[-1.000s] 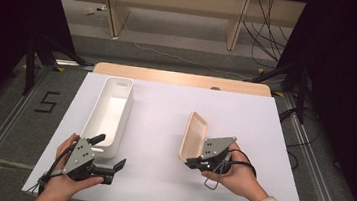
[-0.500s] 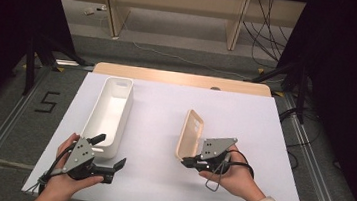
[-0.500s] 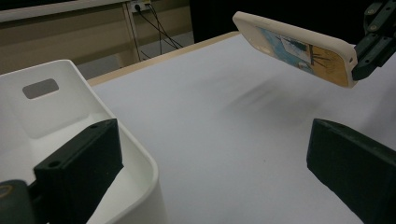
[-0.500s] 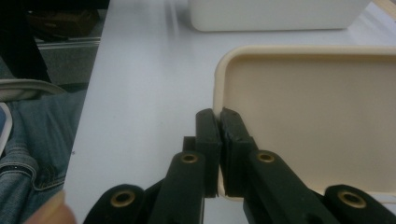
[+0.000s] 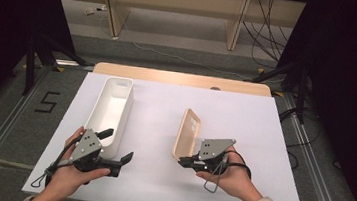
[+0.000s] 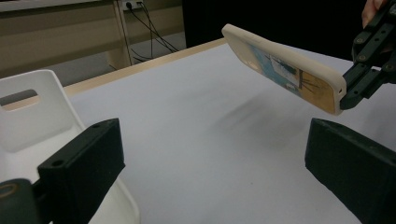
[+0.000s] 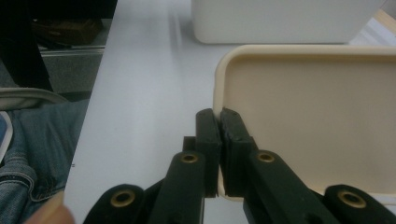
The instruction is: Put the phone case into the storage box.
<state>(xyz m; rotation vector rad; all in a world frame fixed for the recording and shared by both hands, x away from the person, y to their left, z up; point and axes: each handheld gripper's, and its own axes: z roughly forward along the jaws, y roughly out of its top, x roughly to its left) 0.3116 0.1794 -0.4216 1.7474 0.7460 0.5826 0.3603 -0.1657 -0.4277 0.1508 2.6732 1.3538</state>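
A beige lid (image 5: 187, 131) with a raised rim hangs tilted on edge above the white table top, right of centre. My right gripper (image 5: 183, 160) is shut on the rim of its near end; the right gripper view shows the jaws (image 7: 219, 116) pinching that rim of the lid (image 7: 308, 116). In the left gripper view the lid (image 6: 280, 65) shows a printed label on its underside. A long white bin (image 5: 110, 108) lies at the left. My left gripper (image 5: 117, 145) stands open by the bin's near end, with nothing between its jaws (image 6: 210, 158).
The white table top (image 5: 245, 112) has a wooden strip (image 5: 179, 78) along its far edge. Cables lie on the floor beyond. A floor mark "5" (image 5: 48, 102) sits left of the table. The person's jeans (image 7: 32, 140) show at the table's near side.
The right gripper has carried the lid slightly left and stood it more upright. The left gripper has shifted a little forward toward the bin.
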